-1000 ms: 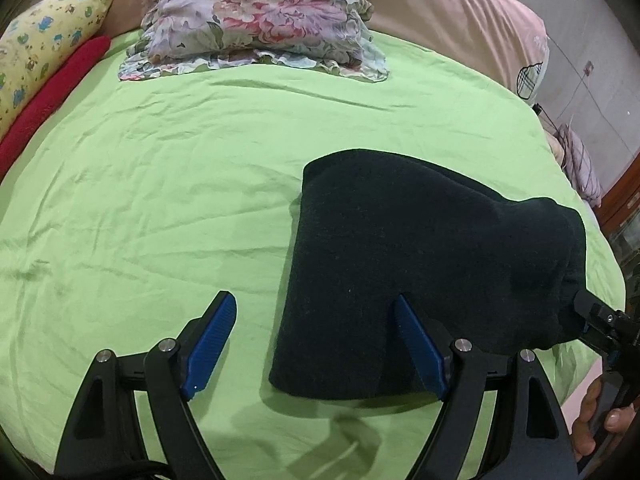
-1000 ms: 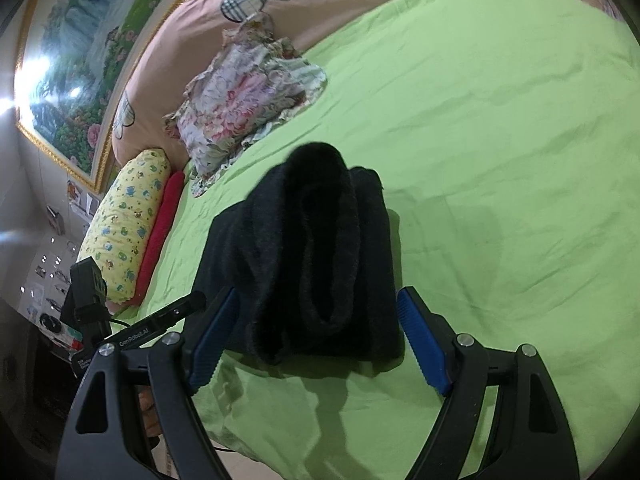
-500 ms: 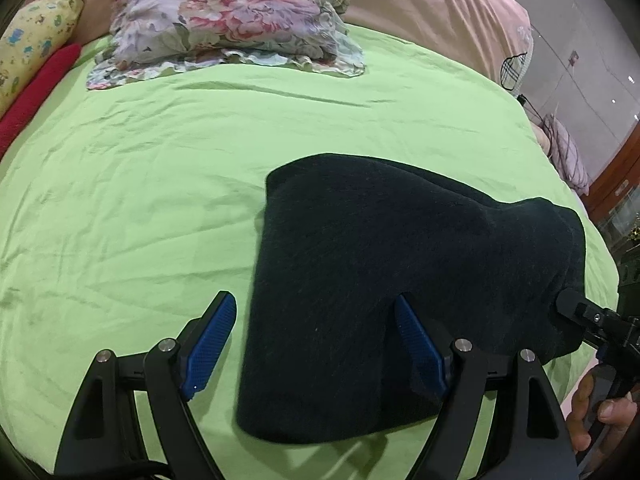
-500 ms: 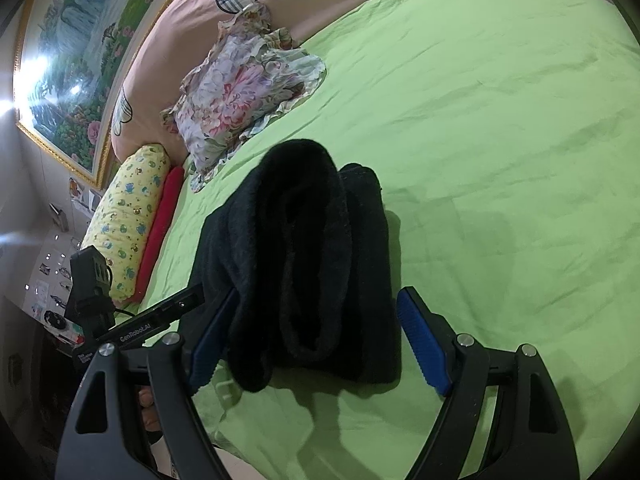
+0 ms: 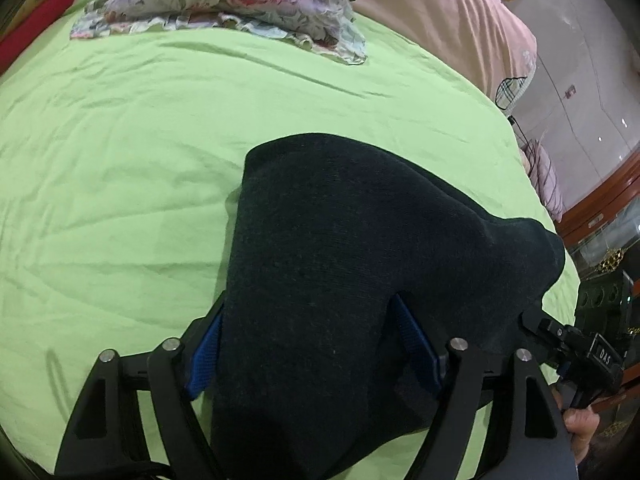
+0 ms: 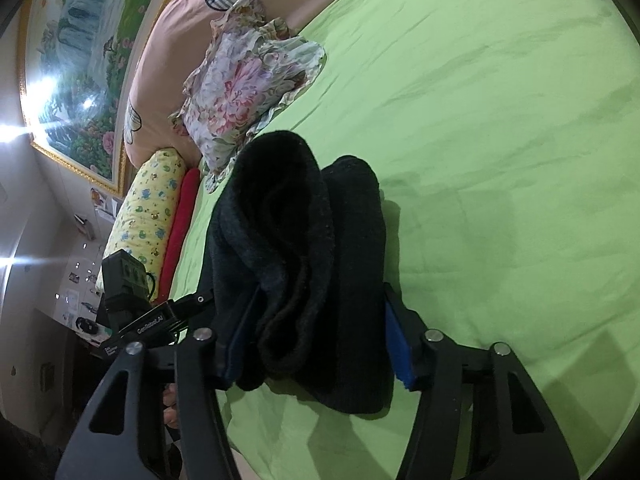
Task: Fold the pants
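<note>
At the left of the left wrist view the wrinkled lime-green bedsheet (image 5: pixel 120 184) lies bare, and the folded dark navy knit pants (image 5: pixel 360 248) fill the centre and lower right of that frame. Your left gripper (image 5: pixel 316 344) has its blue-padded fingers (image 5: pixel 206 348) spread apart with the near edge of the bundle between them; a second ago that edge lay only beside its right finger, so you have pushed forward over the cloth. In the right wrist view, the floral ruffled pillow (image 6: pixel 248 92) sits upper left, and your right gripper (image 6: pixel 316 344) also stands wide, straddling the stacked layers at the lower centre, closer in than before. The step in hand looks like a late one: taking hold of both ends of the already doubled pants. Next you likely need to close both grippers on all layers together, then lift evenly so the stack does not slip open.
</note>
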Demonstrator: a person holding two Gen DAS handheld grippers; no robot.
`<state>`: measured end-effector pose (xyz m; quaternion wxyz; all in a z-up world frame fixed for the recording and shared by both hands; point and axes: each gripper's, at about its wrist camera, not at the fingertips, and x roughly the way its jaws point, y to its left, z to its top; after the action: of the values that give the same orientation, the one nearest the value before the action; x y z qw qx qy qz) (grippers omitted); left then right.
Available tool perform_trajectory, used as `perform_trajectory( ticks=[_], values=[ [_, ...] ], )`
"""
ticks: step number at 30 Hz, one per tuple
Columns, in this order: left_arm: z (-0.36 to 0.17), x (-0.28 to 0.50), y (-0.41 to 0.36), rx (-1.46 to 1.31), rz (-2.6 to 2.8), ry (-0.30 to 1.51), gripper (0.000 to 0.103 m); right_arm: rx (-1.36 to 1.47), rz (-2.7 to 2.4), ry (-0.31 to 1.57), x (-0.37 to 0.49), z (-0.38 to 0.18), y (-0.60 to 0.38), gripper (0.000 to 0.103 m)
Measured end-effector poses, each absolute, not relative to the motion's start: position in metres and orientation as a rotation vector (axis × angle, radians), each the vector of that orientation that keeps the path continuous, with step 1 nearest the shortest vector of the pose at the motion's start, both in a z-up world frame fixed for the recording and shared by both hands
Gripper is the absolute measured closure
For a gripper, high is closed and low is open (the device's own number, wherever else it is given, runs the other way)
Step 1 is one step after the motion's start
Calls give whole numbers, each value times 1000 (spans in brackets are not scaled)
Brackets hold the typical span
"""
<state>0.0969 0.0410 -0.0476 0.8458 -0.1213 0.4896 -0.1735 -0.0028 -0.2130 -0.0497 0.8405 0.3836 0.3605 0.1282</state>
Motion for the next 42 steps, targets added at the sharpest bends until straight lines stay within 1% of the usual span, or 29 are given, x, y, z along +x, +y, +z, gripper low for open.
perform_trajectory(
  ticks=[1, 4, 7, 9, 12, 21, 30, 42],
  values=[
    [-47, 96, 40, -250, -366, 1028, 29, 815, 280, 759, -3, -50, -214, 52],
    [-45, 96, 40, -259, -361, 1015, 35, 811, 294, 753, -2, -48, -213, 56],
    [-42, 91, 42, -268, -356, 999, 47, 799, 306, 741, -4, -44, -210, 59],
    [-36, 88, 41, -261, -354, 981, 59, 785, 312, 734, -4, -40, -207, 60],
    [-27, 81, 43, -249, -355, 960, 66, 765, 330, 717, -5, -31, -203, 61],
    [6, 66, 73, -284, -302, 882, 68, 693, 407, 688, 13, -1, -181, 62],
    [43, 70, 106, -238, -175, 785, 68, 654, 492, 684, 69, 17, -155, 62],
    [45, 103, 134, -252, -73, 763, 68, 580, 550, 737, 137, 25, -127, 62]
  ],
)
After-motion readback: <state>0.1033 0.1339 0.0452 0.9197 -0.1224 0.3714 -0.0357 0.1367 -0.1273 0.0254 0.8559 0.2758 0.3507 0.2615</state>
